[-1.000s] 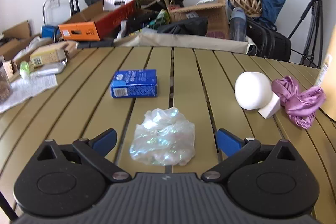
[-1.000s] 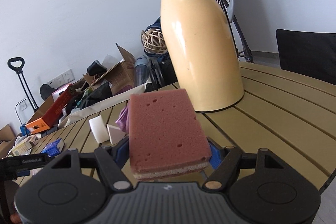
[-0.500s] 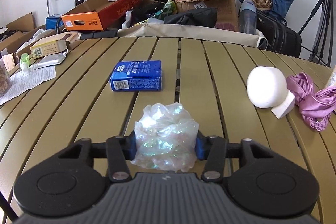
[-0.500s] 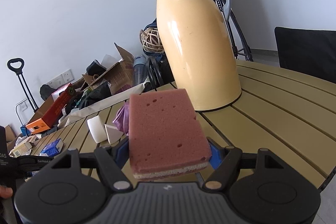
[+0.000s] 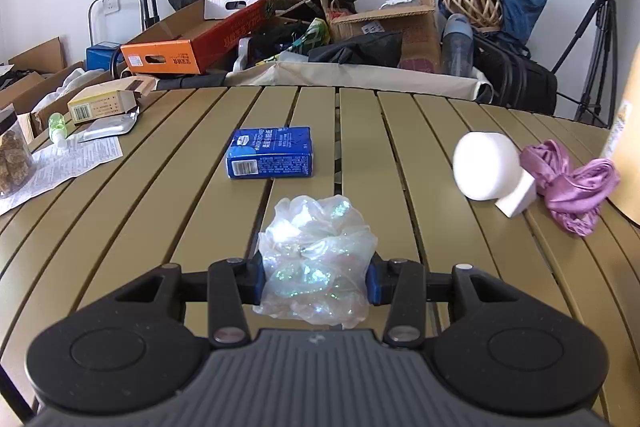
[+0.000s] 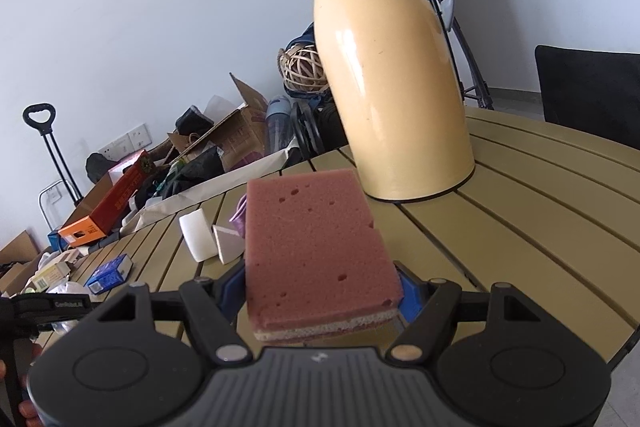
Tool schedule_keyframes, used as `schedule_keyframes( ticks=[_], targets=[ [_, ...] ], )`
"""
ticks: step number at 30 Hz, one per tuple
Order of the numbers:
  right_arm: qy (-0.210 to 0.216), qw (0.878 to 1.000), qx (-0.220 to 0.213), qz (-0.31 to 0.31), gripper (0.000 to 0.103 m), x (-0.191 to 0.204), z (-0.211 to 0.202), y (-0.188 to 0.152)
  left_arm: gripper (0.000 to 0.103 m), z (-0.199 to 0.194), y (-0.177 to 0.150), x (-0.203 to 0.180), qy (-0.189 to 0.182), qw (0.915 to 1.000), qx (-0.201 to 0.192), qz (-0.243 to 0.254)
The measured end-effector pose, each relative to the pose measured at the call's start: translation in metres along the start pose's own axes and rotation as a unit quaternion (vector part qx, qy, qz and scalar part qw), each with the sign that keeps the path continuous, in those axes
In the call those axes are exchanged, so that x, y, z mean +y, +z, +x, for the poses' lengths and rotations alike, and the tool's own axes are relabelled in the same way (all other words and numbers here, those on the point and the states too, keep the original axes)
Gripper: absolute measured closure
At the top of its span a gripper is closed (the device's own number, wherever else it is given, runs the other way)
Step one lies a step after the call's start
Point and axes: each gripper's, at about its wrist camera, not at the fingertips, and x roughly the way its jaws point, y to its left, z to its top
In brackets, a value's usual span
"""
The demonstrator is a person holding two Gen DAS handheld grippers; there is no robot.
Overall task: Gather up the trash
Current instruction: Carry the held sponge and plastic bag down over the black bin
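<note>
My left gripper [image 5: 316, 277] is shut on a crumpled iridescent plastic wrapper [image 5: 316, 259], held just above the slatted olive table [image 5: 200, 227]. A blue carton [image 5: 270, 157] lies beyond it. A white foam cylinder [image 5: 484, 165] and a small white foam piece [image 5: 516, 197] lie to the right, beside a purple cloth [image 5: 568, 183]. My right gripper [image 6: 320, 291] is shut on a pink sponge [image 6: 316, 251], held above the table in front of a yellow thermos jug [image 6: 392, 67]. The left gripper and wrapper show at the far left of the right wrist view [image 6: 60, 301].
At the table's left edge lie a printed paper sheet [image 5: 60, 167], a foil pack [image 5: 108, 129], a small green bottle [image 5: 56, 129], a yellow box [image 5: 104, 103] and a jar [image 5: 14, 163]. Boxes and bags pile up behind the table [image 5: 320, 35]. A black chair [image 6: 592, 87] stands right.
My left gripper closed on the plastic wrapper and lifted it slightly. My right gripper kept holding the sponge, and its view drifted a little.
</note>
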Motion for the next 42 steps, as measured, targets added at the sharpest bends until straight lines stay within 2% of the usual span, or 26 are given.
schedule_keyframes(
  ticks=[12,23,38,42],
  targets=[
    [0.033,0.998,0.000,-0.061,0.031,0.028,-0.017,-0.019,0.059,-0.055,-0.022,0.017,-0.012,0.9994,-0.022,0.024],
    [0.041,0.992,-0.027,-0.114,0.031,0.056,-0.065,-0.039,0.059,-0.109,-0.051,0.036,-0.026,0.9989,-0.031,0.025],
    [0.070,0.983,-0.017,-0.171,0.031,0.073,-0.130,-0.103,0.059,-0.167,-0.106,0.046,-0.054,0.9970,-0.038,0.041],
    [0.081,0.980,-0.003,-0.181,0.031,0.077,-0.142,-0.119,0.059,-0.178,-0.121,0.048,-0.064,0.9964,-0.036,0.041]
  ],
)
